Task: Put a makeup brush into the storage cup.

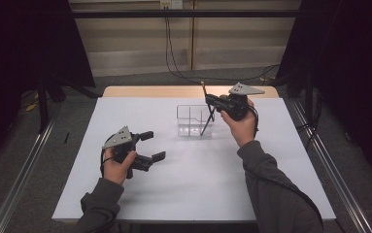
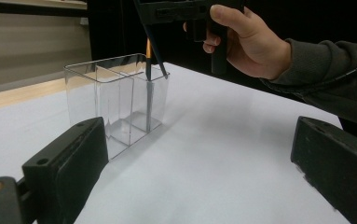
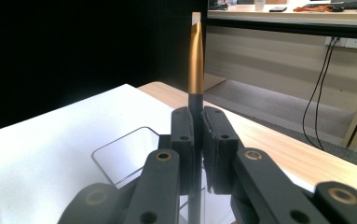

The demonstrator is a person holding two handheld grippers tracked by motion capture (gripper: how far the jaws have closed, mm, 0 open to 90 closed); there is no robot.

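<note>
A clear plastic organizer with inner dividers stands at the back middle of the white table. A thin black brush with a gold ferrule leans in its right-hand compartment, lower end inside. My right gripper is shut on the brush's upper shaft above the box. In the right gripper view the jaws pinch the black shaft, and the gold ferrule of the brush rises above them. My left gripper rests open and holds nothing at the table's left. From the left gripper, the organizer and brush stand ahead.
The white tabletop has a strip of bare wood along its far edge. Black cables hang down the back wall to the floor. Metal rails run along both sides of the table.
</note>
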